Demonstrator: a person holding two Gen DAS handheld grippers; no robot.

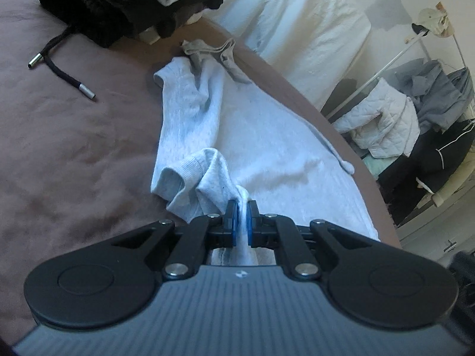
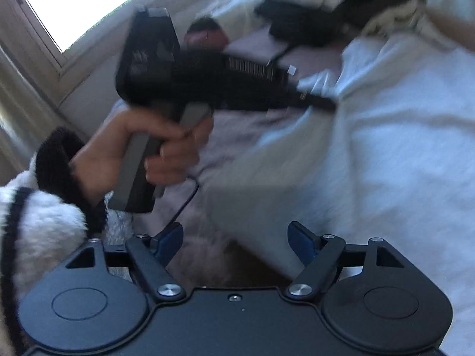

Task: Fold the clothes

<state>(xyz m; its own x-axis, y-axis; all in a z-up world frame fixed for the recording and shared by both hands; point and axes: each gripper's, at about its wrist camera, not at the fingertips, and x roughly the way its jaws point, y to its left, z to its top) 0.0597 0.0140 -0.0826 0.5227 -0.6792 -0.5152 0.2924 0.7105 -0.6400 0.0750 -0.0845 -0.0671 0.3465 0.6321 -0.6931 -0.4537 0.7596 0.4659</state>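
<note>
A light grey sweatshirt lies spread on the mauve bedspread, one sleeve folded over its body. My left gripper is shut on a pinched fold of the grey fabric near the sleeve cuff. In the right wrist view the same pale garment fills the right side, blurred. My right gripper stands open over the garment's near edge with nothing between its blue pads. A hand in a fluffy white sleeve holds the left gripper, which reaches onto the cloth.
A stack of folded dark and white clothes sits at the back, a black drawstring trailing from it. A grey sock lies beyond the sweatshirt. The bed's edge runs diagonally right; clothes on a rack stand beyond it.
</note>
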